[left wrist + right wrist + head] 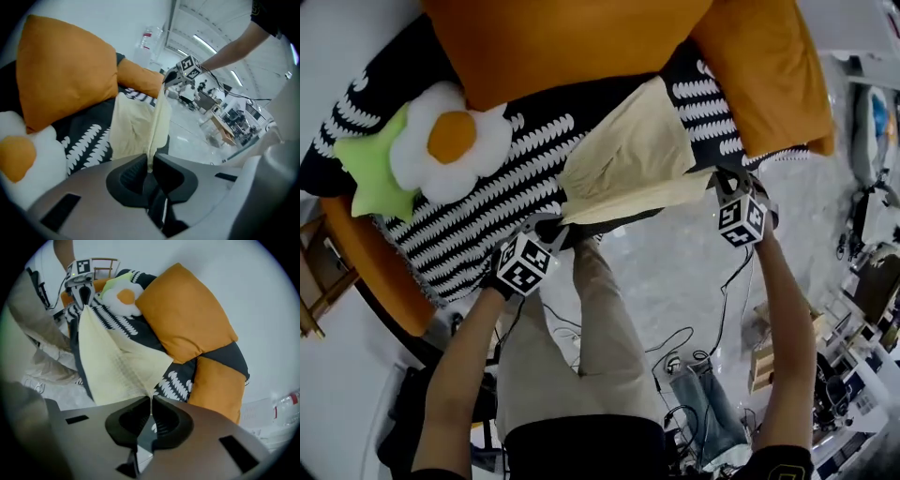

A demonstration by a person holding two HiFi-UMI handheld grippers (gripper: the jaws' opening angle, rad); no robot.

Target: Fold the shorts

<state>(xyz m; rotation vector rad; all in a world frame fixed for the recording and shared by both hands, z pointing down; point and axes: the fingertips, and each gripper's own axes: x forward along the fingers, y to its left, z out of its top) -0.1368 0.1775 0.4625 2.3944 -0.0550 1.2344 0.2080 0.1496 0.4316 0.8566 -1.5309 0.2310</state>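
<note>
Black fabric bedspread with white leaf-shaped print (487,220): across the far half of the head view, on a bed with an orange edge at the left.

Grey marbled floor (684,272): near side and right of the bed, black cables (675,342) loose on it.

Two big orange fabric pillows on the bedspread: one far centre (562,37), one far right (769,66).

Beige trousers (600,356) of the person: near centre, just at the bed's near edge.

Pale yellow fabric shorts (628,155) (136,126) (117,366): right of centre on the bedspread, just near of the pillows (far part lying on the print, near edge up in the air). Near edge pulled into a straight line between the two grippers, over the bed's near edge.

White-petalled, orange-centred flower plush (450,141): far left on the bedspread. Lime-green star plush (375,173) touching its left side. Both well apart from the shorts.

Left gripper (561,223) (150,161): at the left end of the raised edge, pointing down and away. Jaws nearly together, pads pinching a fold of the yellow fabric.

Right gripper (719,180) (151,405): at the right end of the same edge, farther away than the left one. Jaws all but closed, clamped on a thin corner of the shorts.

Clear plastic bottle (147,40): far side, beyond the right pillow.
</note>
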